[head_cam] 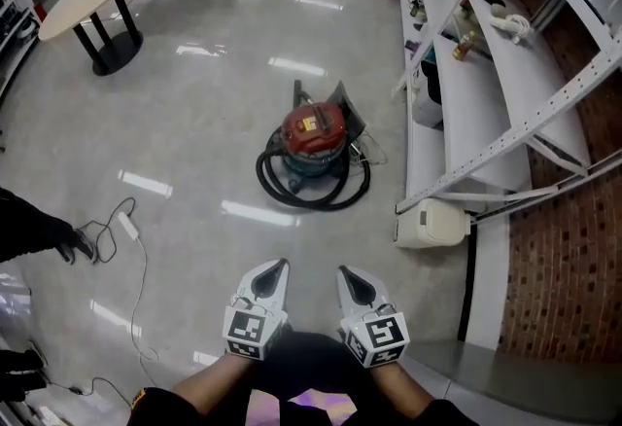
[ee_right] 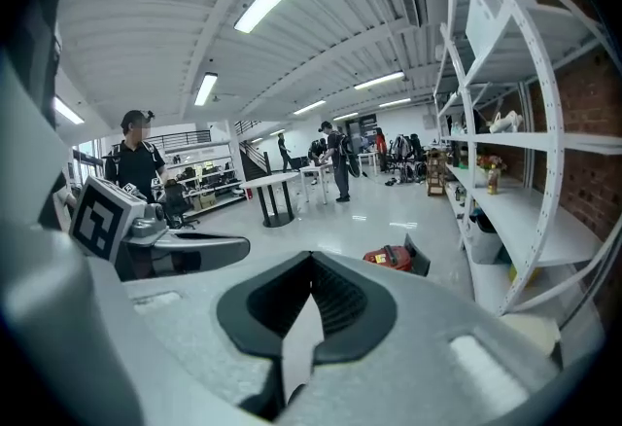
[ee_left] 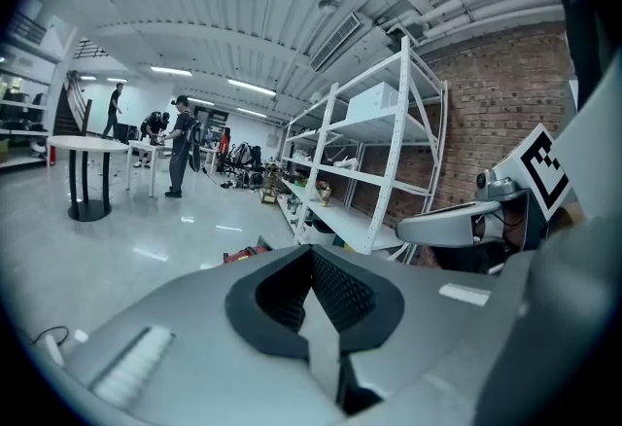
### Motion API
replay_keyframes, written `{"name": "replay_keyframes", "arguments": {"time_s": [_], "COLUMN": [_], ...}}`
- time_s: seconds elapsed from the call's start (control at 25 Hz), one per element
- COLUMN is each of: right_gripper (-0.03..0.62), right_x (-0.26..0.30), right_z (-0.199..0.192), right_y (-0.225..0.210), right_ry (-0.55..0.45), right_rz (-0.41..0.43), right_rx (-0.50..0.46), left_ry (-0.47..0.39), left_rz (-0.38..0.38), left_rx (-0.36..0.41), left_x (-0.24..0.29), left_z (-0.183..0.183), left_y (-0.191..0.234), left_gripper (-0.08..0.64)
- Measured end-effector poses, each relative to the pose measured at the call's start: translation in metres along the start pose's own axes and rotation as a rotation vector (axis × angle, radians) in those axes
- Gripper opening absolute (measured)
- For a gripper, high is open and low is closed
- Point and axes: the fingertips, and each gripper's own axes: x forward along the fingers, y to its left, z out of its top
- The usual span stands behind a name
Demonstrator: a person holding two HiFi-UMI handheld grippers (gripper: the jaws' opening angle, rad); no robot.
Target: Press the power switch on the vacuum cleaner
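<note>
vacuum: on floor ahead, well apart from both grippers, hose coiled round base | handling: likely heavy, rigid, won't slide under a poke; no grasp needed, push switch with jaw tip; switch too small to spot | left gripper: jaws pressed together, empty | right gripper: same | text: yellow label on top, unreadable

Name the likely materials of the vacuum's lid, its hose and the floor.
Lid: red, glossy, probably moulded plastic. Hose: black, matte, lying in loose coils, so likely flexible plastic or rubber. Floor: pale, polished, with bright reflections; coated concrete or tile, can't tell.
</note>
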Motion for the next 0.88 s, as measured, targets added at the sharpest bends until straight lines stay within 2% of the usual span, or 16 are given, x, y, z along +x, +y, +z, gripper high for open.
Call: {"name": "replay_keyframes", "arguments": {"time_s": [0.36,0.68,0.88], "right_gripper": [-0.009,-0.009,-0.009], "right_x": [0.057,0.112,0.131], "right_z": [0.052,0.062,0.074], "right_y": [0.000,0.011,0.019], "right_ry": [-0.051,-0.063,-0.064], "right_rz": [-0.053,-0.014,0.019], "right_rx": [-0.036,-0.041,-0.058], "left_ry": [-0.056,-0.082,-0.088], "left_rz": [-0.008,0.051,0.084], "left_rx": [-0.007,-0.006,-0.012], "left_x": [0.026,0.027,0.027], "left_z": [0.038,0.046,0.052], "left_y": [0.068,0.126,0.146], "left_gripper": [0.015,0.015,0.015]}}
